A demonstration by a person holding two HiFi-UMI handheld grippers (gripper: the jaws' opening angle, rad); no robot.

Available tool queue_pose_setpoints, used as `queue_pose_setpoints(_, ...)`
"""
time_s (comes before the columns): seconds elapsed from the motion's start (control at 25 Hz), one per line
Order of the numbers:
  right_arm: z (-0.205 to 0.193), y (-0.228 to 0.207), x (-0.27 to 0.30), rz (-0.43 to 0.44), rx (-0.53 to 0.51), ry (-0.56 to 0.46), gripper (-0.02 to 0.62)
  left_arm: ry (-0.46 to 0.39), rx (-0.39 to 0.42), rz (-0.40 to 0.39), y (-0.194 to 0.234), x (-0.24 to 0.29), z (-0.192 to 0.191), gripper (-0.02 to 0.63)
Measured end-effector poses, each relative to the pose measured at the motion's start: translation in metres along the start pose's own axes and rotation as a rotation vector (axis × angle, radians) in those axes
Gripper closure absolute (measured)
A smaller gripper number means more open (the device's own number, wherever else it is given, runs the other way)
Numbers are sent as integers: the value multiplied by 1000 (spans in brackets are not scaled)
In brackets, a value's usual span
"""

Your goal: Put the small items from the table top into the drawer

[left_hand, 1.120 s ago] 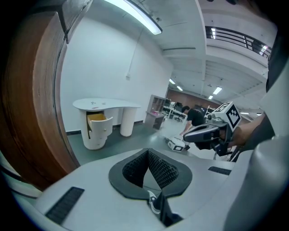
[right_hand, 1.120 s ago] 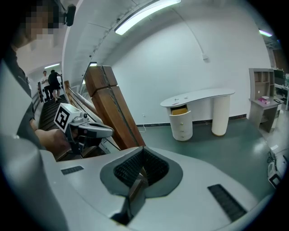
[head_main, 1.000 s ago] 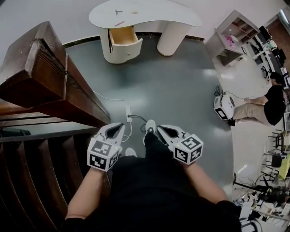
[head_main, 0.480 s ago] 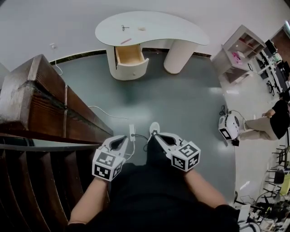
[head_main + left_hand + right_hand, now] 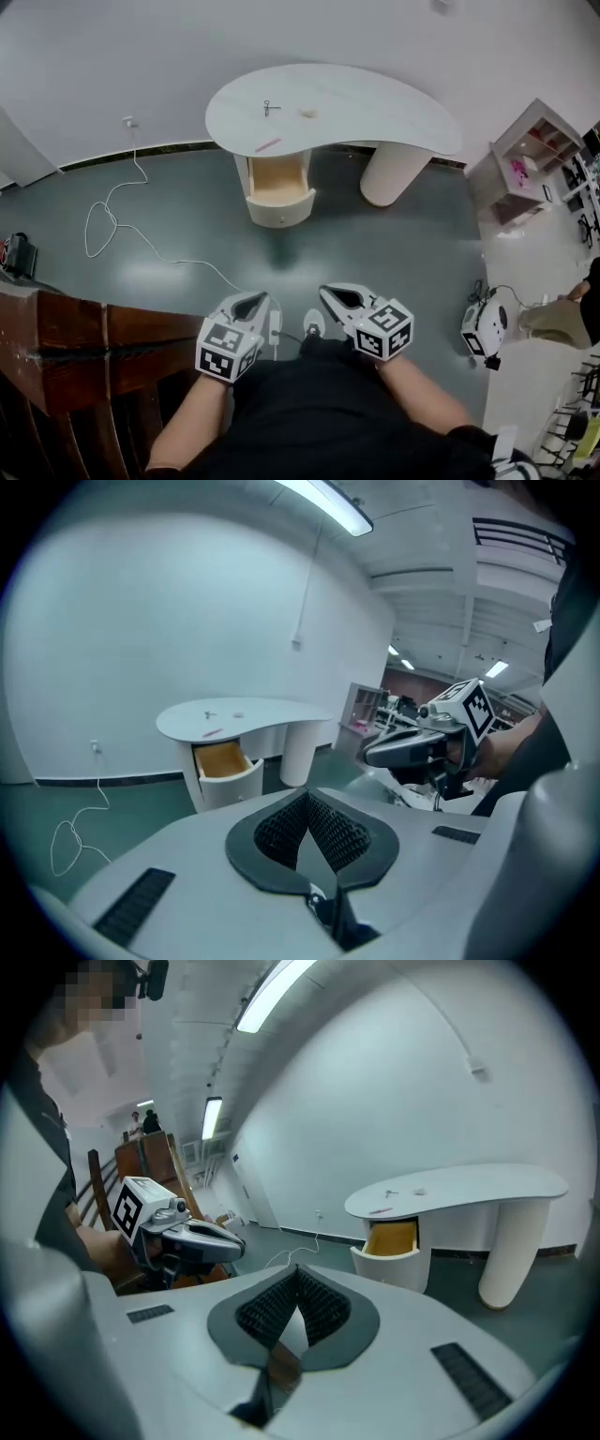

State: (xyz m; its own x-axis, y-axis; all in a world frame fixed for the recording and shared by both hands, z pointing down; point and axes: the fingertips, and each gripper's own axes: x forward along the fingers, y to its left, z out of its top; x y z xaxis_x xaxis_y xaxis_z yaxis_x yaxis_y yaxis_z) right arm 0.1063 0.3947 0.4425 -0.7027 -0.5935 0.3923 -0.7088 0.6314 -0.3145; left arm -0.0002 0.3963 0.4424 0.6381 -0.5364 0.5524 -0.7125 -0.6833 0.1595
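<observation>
left claw (image 5: 248,302) and right claw (image 5: 328,293) both clenched empty at my waist; pink stick (image 5: 268,145), metal piece (image 5: 271,109) and pale bit (image 5: 307,113) lie on the desk (image 5: 394,103) straight ahead, well apart from me, above the open drawer (image 5: 281,208), i judge neither hand nearer

Metal tool (image 5: 270,109), pale bit (image 5: 307,113), pink stick (image 5: 268,144) on table (image 5: 375,112), drawer (image 5: 278,183) open

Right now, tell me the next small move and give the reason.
Probably step forward toward the white table. Both the left gripper and the right gripper are shut and empty, far short of the pink stick and the other small items on top, while the drawer already stands open.
</observation>
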Motion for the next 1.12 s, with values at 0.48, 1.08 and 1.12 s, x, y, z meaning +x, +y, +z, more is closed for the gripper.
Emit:
queue_pose_setpoints(0.48,44,-122,23,76,43,1,597,47,-52,75,22,98,70,589)
queue_pose_setpoints(1.08,57,-181,48,56,63,15,597,57,42,9,60,175,134,589)
queue_pose_setpoints(1.12,60,-187,53,51,61,19,597,52,54,0,64,181,139,589)
